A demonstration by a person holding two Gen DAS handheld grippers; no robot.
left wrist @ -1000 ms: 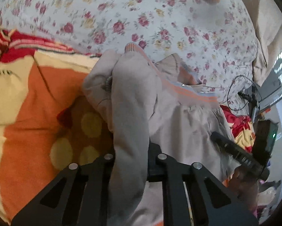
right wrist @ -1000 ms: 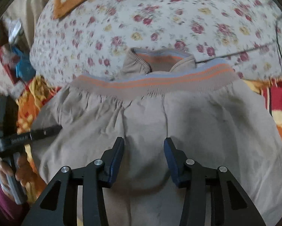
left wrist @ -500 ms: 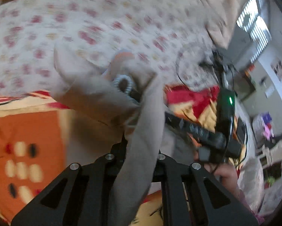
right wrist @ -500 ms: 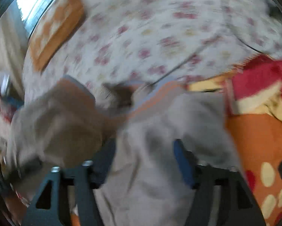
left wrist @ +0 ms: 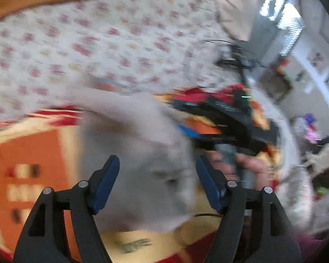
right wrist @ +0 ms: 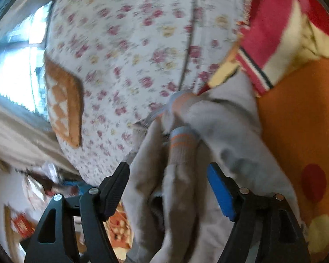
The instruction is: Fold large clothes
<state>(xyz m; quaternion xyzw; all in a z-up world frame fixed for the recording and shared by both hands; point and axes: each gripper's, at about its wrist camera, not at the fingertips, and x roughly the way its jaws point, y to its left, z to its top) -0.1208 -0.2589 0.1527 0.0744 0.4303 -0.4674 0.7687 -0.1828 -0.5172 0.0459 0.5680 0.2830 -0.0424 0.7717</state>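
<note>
Now, left hand-held gripper (left wrist: 157, 184): jaws opening, grey top (left wrist: 140, 153) between, not pinched.
Right hand-held gripper (right wrist: 167, 191): opening too, same top (right wrist: 182, 188) loose between.

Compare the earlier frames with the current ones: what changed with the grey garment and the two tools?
The left tool, earlier clamped on a fold of the grey garment, has let go; its jaws are opening with cloth lying loose between them. The right tool has also spread wider over the garment. Both views have swung sideways. The garment still lies on the orange blanket beside the floral sheet.
</note>
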